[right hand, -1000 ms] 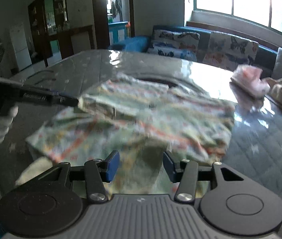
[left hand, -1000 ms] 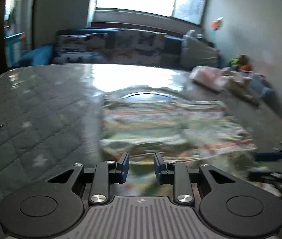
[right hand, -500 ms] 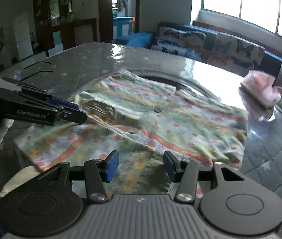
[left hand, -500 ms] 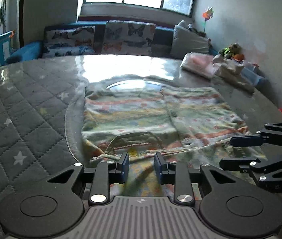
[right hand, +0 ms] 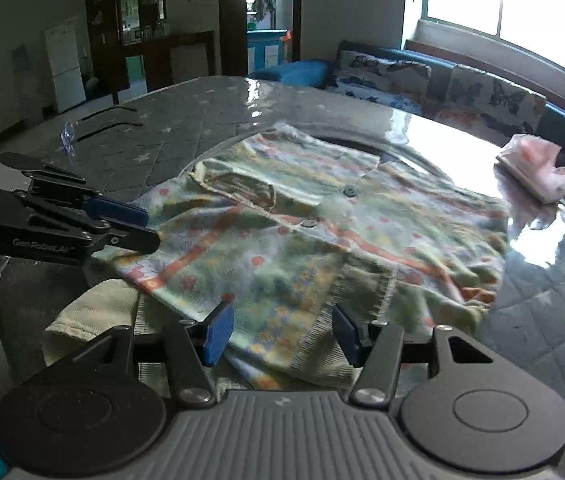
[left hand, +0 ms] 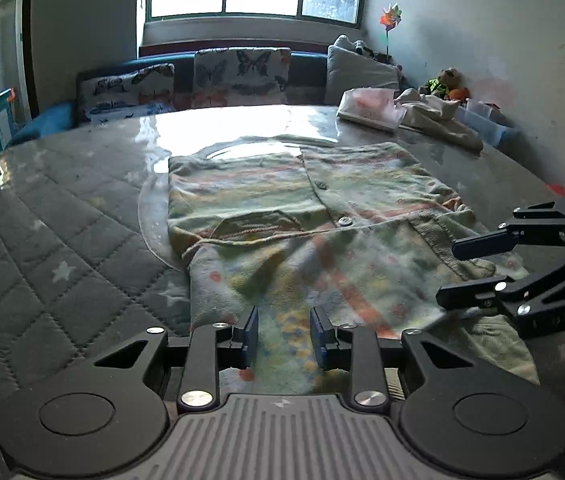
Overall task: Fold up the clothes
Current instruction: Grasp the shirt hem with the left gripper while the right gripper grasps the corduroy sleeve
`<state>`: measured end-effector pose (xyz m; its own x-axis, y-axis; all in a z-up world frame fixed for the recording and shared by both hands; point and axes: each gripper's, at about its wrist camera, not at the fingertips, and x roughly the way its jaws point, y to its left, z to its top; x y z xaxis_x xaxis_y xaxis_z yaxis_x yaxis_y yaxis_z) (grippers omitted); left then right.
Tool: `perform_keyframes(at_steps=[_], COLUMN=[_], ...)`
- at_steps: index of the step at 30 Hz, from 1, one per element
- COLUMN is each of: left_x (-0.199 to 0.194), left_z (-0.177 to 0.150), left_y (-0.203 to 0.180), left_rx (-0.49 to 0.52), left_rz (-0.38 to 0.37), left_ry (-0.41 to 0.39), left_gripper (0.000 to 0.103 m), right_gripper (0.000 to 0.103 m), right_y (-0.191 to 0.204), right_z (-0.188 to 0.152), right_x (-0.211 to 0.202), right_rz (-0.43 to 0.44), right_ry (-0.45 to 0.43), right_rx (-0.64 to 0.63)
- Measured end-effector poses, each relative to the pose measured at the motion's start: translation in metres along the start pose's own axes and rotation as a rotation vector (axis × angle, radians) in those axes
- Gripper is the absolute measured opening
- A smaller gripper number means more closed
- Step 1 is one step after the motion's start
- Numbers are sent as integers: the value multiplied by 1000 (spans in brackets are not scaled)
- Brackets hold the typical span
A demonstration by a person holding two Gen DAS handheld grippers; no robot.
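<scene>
On the quilted grey table cover (left hand: 62,240), a patterned button-front shirt (left hand: 322,208) lies spread out, its near part drawn toward the table's front edge and partly blurred. Low over that near edge, the left gripper (left hand: 284,338) points along the table toward the window, its blue-padded fingers apart with only cloth showing in the gap and nothing pinched between them. Seen from the right wrist camera, the same tool reaches in from the side, its fingertips at the shirt's near corner (right hand: 134,256). Just beside it, the right gripper (right hand: 280,334) also sits low over the hem, its jaws spread wider than the left pair, fabric lying between and under them without being clamped; from the left wrist view its two dark fingers (left hand: 482,244) stand splayed over a ribbed cuff (left hand: 442,244). A pale cream garment (right hand: 94,312) sticks out from under the shirt at the near edge. Farther back on the table rest a folded pink cloth (left hand: 368,110) and a crumpled beige cloth (left hand: 438,118), well apart from the shirt. Behind the table stands a sofa with butterfly-print cushions (left hand: 242,76). A pair of glasses (right hand: 98,126) lies on the table's far side.
</scene>
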<state>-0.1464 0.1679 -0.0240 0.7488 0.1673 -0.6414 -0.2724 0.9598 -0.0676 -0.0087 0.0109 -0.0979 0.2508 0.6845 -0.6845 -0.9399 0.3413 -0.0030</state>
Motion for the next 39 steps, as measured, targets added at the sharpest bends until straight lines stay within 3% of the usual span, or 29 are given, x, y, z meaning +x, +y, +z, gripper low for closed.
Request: perform_keyframes(at_steps=[11,13,15,20,22,26,29,34,37,39], left_x=[-12,-19,-24,-16,-22,-38,-40,-33,-29,-28], left_z=[-6,-2,0,-7,-6,-1,-3,-11,-14,-15], left_y=[4,2,-5,-21,-23,-29,-33,-32,-32,-32], left_rx=[-23,-25,-12,34,26,7,-21,-130,-172,-180], left_rz=[21,8,-9,-29,-34,-45,-62,-116,-146,-168], left_ry=[7,-16,-27,49,51,41,83,199,242,251], left_gripper=[34,37,38,38,43,56,57,55,43,30], right_gripper=[56,63,63,67,74,78,81,83,84,84], right_y=[-3,-2,-3,-2,-2,-3,-4,-2,2,4], right_z=[-9,-9,-11,-17,-16,-16,-21,-34,-44,-48], right_x=[-11,-14,-10,-9,-17,-30,-36,-48,-55,-59], right_rz=[-14,-15,-16,-26,-31,-59,-77,-104,-120,-119], right_ry=[-11,-27,-14,-9,-25,-32,-23,-3,10,14], right_rx=[19,18,25,23,21,-10,-24,-66,-116,-133])
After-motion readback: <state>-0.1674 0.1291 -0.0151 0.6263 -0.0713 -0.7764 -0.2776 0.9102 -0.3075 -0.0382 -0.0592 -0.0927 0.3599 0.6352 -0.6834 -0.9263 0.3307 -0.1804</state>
